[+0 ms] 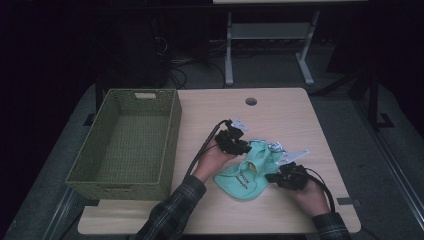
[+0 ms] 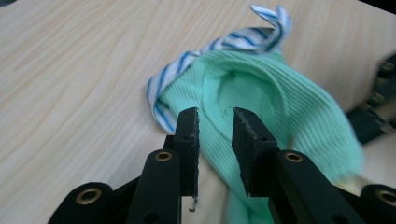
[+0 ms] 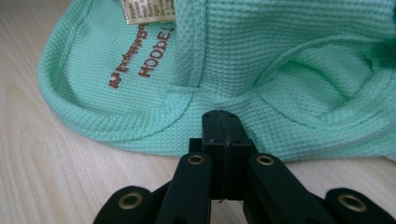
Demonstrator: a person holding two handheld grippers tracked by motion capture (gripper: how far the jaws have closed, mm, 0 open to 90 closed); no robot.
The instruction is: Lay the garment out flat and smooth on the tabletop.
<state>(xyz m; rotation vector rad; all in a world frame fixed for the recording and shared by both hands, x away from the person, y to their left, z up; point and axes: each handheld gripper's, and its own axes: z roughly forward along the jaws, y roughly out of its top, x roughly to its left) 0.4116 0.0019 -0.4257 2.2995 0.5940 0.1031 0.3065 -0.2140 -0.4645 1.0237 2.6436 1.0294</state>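
You're pinching the soft, light bib's (image 1: pixel 246 172) near hem with the right gripper (image 3: pixel 225 122); your left gripper (image 2: pixel 215 123) is standing spread over its limp neck fold.

Your left gripper (image 2: pixel 215 122) has its two black jaws parted, a narrow gap between the pads, and green cloth (image 2: pixel 261 93) shows through that gap. The pads do not press on it. The cloth is ribbed mint green, lying rumpled on the pale wooden table (image 2: pixel 70 84), and it runs from the jaws up and to the right. A blue-and-white striped edge (image 2: pixel 161 95) curls along its left side and twists up into a loop at the top. At the right border you can see part of the other gripper (image 2: pixel 378 102), dark and blurred, just beside the cloth.
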